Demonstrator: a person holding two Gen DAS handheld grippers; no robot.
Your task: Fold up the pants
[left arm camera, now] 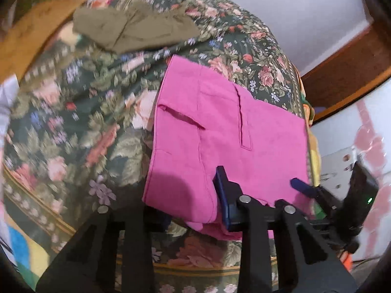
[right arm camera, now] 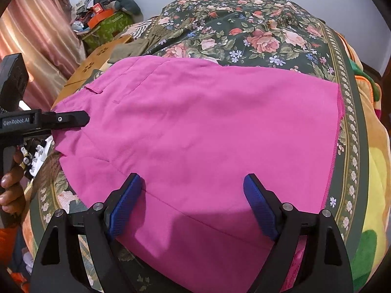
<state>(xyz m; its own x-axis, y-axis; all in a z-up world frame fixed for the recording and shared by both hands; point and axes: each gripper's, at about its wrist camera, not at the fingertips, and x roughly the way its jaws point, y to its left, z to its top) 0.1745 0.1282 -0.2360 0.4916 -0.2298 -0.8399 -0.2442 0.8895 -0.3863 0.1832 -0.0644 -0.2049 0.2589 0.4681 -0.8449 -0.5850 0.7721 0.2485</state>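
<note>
The pink pants (left arm camera: 220,134) lie folded flat on the floral bedspread (left arm camera: 80,122), waistband and pocket slit toward the far side in the left wrist view. They fill the middle of the right wrist view (right arm camera: 207,131). My right gripper (right arm camera: 193,200) is open, its blue pads over the near edge of the pants, holding nothing. My left gripper shows in the right wrist view (right arm camera: 83,119) at the left edge of the pants, near the waistband. In its own view only one blue finger (left arm camera: 223,190) is clear over the pants; the other is hidden.
Olive-green pants (left arm camera: 132,29) lie crumpled at the far end of the bed. A wooden board (right arm camera: 92,68) and a green box with clutter (right arm camera: 107,24) stand at the far left. A colourful blanket (right arm camera: 376,171) hangs off the right side of the bed.
</note>
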